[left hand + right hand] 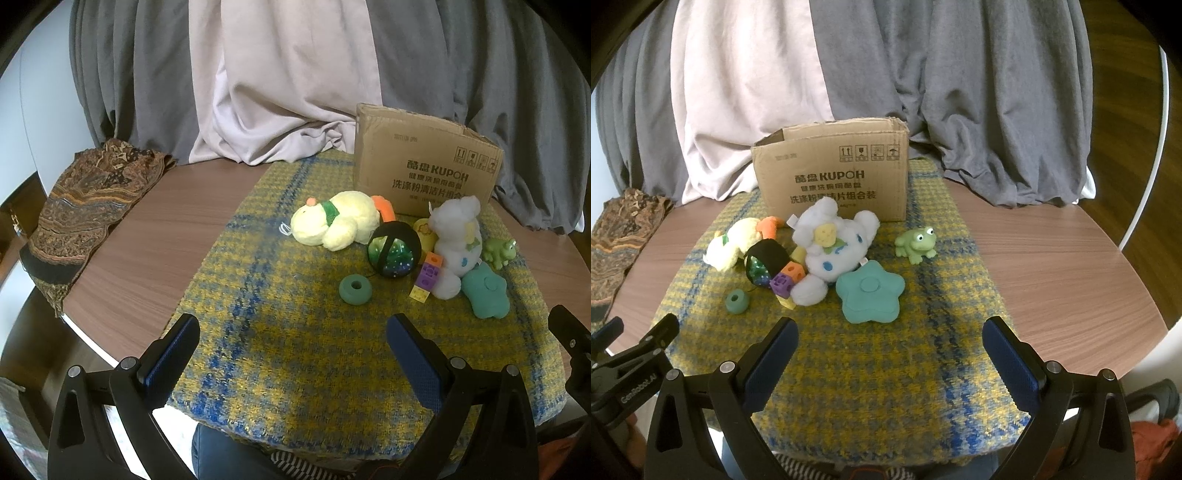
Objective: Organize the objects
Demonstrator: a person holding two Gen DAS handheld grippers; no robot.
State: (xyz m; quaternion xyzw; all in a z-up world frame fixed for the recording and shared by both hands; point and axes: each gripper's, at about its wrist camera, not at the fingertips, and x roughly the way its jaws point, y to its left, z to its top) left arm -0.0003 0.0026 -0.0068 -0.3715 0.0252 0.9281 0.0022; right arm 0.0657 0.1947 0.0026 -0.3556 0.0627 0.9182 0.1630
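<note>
Round wooden table being covered by yellow-blue woven mat, grey curtains being hung behind, left gripper and right gripper being held wide open, empty.

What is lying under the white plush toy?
The white plush toy lies on the checked cloth, partly over the coloured blocks. Anything else beneath is covered.

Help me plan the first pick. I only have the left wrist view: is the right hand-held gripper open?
Observer: Yes, the right hand-held gripper is open and holds nothing.
Operator: What shape is the teal toy near it?
Observer: The teal toy is a star, lying flat on the mat.
Operator: Does the frog touch it?
Observer: No, the green frog sits apart from it, with mat showing between them.
</note>
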